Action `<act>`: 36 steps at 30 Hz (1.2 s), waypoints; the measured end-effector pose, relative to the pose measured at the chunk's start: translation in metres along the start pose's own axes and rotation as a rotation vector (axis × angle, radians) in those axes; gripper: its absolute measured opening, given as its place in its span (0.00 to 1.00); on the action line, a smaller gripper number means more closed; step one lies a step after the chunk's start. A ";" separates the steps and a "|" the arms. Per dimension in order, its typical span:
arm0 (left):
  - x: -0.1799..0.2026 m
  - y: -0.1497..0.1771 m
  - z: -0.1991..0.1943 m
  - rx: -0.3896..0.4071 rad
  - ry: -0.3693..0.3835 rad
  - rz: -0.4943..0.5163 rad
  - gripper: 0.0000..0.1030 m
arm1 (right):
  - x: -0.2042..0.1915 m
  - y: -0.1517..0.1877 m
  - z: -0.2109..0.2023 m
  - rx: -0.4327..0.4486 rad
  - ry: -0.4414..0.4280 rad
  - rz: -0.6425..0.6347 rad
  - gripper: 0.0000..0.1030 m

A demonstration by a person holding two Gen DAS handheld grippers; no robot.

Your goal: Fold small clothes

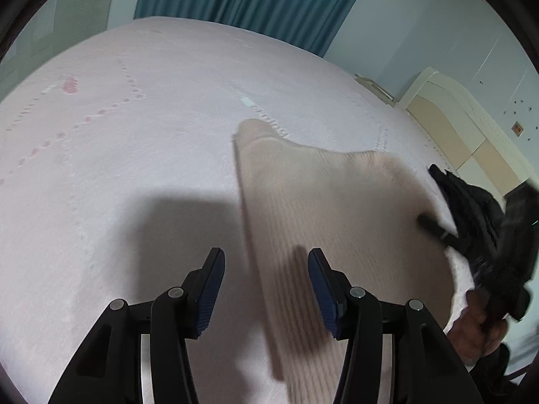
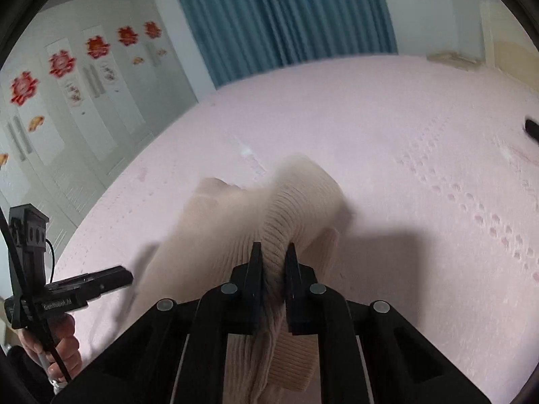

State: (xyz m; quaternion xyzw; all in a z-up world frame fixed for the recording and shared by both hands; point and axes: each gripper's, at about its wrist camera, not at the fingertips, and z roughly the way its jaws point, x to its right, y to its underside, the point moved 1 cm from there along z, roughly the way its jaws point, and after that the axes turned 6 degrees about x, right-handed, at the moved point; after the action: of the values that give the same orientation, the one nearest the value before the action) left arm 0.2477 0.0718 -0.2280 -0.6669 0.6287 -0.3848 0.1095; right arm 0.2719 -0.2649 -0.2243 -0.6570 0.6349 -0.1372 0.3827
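A beige ribbed knit garment hangs lifted over the pink bedspread, its far corner drooping onto the bed. My right gripper is shut on a bunched ribbed edge of the garment, which drapes away from the pads. The left wrist view shows that gripper as a blurred black shape at the cloth's right edge. My left gripper is open; the garment's left edge shows in the gap, and neither pad presses on it. The right wrist view shows the left gripper at lower left, held by a hand.
The pink bedspread fills both views. A teal curtain hangs behind the bed. White wardrobe doors with red decorations stand at the left, a cream headboard at the right. Blurred black cloth lies beside the right hand.
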 end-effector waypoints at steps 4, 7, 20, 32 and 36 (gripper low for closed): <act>0.003 -0.009 0.028 -0.043 0.048 -0.052 0.52 | 0.011 0.018 0.013 -0.027 0.036 0.011 0.10; -0.001 -0.015 0.050 -0.073 0.093 -0.091 0.52 | 0.007 0.022 0.010 -0.021 0.039 -0.008 0.10; -0.036 -0.065 0.115 -0.026 0.151 -0.259 0.28 | 0.002 0.025 0.014 -0.013 0.051 -0.051 0.10; 0.020 -0.058 0.069 0.083 -0.053 0.069 0.32 | 0.009 -0.011 -0.012 0.091 0.054 -0.030 0.31; 0.038 -0.062 0.086 0.055 -0.090 0.136 0.32 | -0.003 -0.023 0.009 0.068 0.021 -0.047 0.30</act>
State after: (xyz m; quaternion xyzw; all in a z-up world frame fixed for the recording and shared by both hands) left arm 0.3472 0.0187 -0.2335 -0.6360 0.6562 -0.3631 0.1817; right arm 0.2945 -0.2615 -0.2143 -0.6568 0.6182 -0.1745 0.3949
